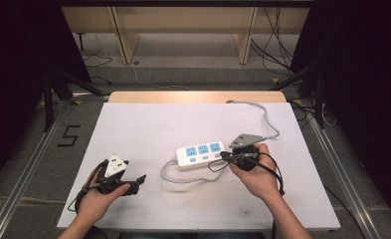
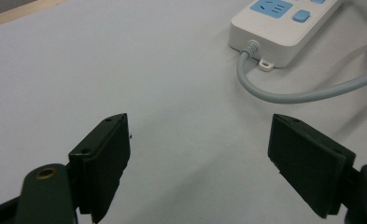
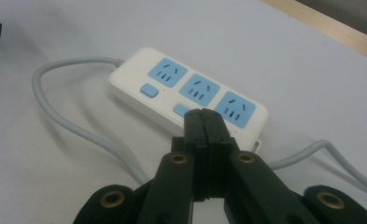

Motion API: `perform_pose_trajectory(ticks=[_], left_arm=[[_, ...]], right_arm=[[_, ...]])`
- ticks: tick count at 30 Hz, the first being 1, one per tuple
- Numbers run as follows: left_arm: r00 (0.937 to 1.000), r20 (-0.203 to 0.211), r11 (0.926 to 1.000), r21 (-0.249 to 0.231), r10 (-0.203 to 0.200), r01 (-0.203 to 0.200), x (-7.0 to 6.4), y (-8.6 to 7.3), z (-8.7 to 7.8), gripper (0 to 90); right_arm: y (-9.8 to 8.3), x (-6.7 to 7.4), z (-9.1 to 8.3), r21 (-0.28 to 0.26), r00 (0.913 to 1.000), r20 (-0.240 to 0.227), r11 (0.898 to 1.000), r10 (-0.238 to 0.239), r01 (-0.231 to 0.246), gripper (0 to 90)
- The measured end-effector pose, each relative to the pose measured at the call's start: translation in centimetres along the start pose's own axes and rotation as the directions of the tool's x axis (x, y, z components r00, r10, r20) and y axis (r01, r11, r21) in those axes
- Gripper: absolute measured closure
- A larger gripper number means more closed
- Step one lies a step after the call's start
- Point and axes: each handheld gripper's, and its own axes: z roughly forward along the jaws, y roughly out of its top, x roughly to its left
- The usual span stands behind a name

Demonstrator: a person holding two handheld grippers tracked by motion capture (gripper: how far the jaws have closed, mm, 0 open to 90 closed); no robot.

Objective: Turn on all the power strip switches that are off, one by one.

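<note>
On the white table [image 1: 148, 124], a power strip [image 1: 201, 153] (three blue sockets) lies centrally; the right gripper [image 3: 203, 122], jaws pressed together, hovers at its near edge, while the left gripper [image 2: 197, 154] stands spread.

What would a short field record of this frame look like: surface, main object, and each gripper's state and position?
surface: white table top
main object: white plastic power strip with three blue sockets, lying flat
cord: grey cable looping from the strip's end
left gripper: jaws wide apart, empty, away from the strip
right gripper: jaws closed together, empty, tips at the strip's near edge
</note>
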Motion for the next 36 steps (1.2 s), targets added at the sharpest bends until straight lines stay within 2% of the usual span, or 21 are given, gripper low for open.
perform_pose_trajectory(ticks=[10,17,36], left_arm=[[1.0,0.0,1.0,-0.004,0.004,-0.004,0.0,0.0,0.0,21.0],[1.0,-0.002,1.0,-0.002,0.007,-0.007,0.0,0.0,0.0,21.0],[0.9999,-0.012,0.9999,-0.012,0.005,-0.005,0.0,0.1,-0.1,21.3]], right_arm=[[1.0,0.1,1.0,0.036,0.9998,-0.018,0.999,0.007,-0.006,90.0],[2.2,0.3,1.7,0.05,0.9996,-0.029,0.999,-0.007,0.008,90.0],[3.7,1.2,3.6,0.109,0.9988,-0.047,0.994,-0.014,0.019,90.0]])
